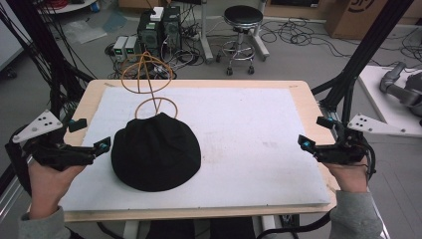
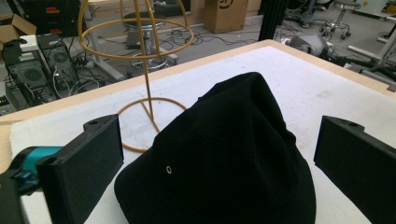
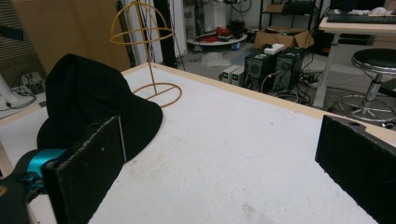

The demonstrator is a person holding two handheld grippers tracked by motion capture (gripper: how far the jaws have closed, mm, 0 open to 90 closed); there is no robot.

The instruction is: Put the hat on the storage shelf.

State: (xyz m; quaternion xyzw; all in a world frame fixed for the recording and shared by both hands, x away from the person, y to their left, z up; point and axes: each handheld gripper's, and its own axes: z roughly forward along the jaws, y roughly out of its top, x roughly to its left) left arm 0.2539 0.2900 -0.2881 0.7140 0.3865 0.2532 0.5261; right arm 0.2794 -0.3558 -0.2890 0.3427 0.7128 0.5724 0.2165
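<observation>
A black hat (image 1: 155,152) lies crown up on the white mat (image 1: 249,144) that covers the wooden desk (image 1: 303,94), on the person's left half of it. Its far edge touches or overlaps the ring base of a yellow wire hat stand (image 1: 149,79); which of the two, the pictures do not settle. The stand is upright near the far left part of the mat, its domed wire top empty.

Left claw (image 1: 89,134): held level at the left edge of the desk, pointing toward the hat. Its jaws are spread wide, with nothing pressed between them. In the high view the nearer jaw tip sits just beside the hat's left rim, apart from the cloth. In the left gripper view the hat (image 2: 224,158) rises between the two black pads (image 2: 84,168), close in front, with a small metal eyelet visible on its side and the stand (image 2: 140,51) behind it.

Right claw (image 1: 313,134): held at the right edge of the desk, well apart from the hat, jaws also wide apart and empty. The right gripper view looks across bare mat to the hat (image 3: 93,102) and the stand (image 3: 142,51) at the far side.

Beyond the desk: a round stool (image 1: 243,30), computer towers (image 1: 159,27) and loose cables on the floor.
</observation>
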